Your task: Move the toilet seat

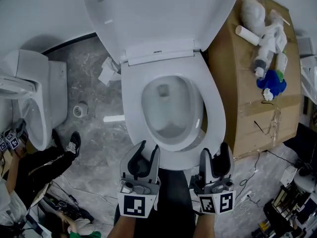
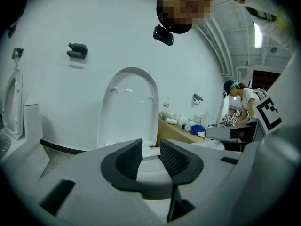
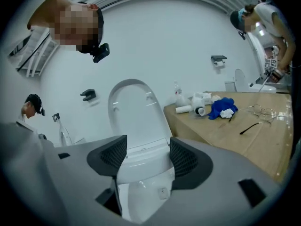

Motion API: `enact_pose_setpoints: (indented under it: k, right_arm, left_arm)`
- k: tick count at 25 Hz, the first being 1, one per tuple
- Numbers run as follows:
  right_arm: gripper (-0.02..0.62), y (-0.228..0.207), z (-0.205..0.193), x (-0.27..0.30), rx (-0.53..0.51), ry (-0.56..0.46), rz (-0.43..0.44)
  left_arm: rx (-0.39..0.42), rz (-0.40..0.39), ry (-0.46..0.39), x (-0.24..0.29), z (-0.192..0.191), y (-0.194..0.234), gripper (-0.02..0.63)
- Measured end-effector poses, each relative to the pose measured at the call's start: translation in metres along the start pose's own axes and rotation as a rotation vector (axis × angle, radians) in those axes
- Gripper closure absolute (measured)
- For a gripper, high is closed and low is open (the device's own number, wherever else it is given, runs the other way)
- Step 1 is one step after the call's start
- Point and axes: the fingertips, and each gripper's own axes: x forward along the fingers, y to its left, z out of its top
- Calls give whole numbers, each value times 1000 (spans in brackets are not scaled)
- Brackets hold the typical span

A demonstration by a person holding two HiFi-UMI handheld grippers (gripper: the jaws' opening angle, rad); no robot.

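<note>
Head view looks pretty much straight down on a white toilet. The toilet seat (image 1: pixel 214 99) is lying flat on the bowl (image 1: pixel 171 110) dead centre, and the lid (image 1: pixel 158 9) is tipped up against the wall at 12 o'clock.

Both grippers hang at the seat's front edge, around 6 o'clock. The left gripper (image 1: pixel 150 147) sits slightly toward 7 and the right gripper (image 1: pixel 215 150) toward 5.

Left gripper view shows its jaws released but with only a narrow gap. Nothing is pinched between them, just the white seat and the raised lid showing beyond. Right gripper view has its jaws spread wide and framing the toilet, not clamped on anything either. Neither one looks to be touching the seat, as far as I can tell.

Other stuff: a cardboard top (image 1: pixel 237 83) at 3 o'clock holds white bottles (image 1: pixel 267 46) and a blue cloth (image 1: pixel 271 82). A second toilet (image 1: pixel 34 95) is at 9 o'clock, with a tape roll (image 1: pixel 79 110) on the floor between the two.
</note>
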Motion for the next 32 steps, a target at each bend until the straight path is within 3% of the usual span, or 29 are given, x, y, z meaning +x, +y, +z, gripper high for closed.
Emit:
enact_pose_setpoints:
  k: [5, 8, 17, 24, 26, 32]
  right_arm:
    - [360, 12, 11, 3, -43, -26, 54]
    - [433, 21, 16, 5, -90, -31, 80]
    - [465, 31, 31, 10, -135, -25, 100]
    - [495, 33, 41, 17, -153, -23, 91]
    - [555, 31, 46, 18, -160, -25, 88]
    - [561, 34, 59, 25, -162, -31, 113]
  left_arm:
    - [-2, -3, -13, 2, 10, 2, 482]
    - [1, -3, -17, 2, 15, 4, 497]
    - [26, 13, -25, 3, 29, 8, 575]
    - [42, 11, -31, 7, 41, 14, 589]
    - [36, 13, -36, 8, 45, 15, 589]
    - [27, 23, -50, 12, 58, 19, 592]
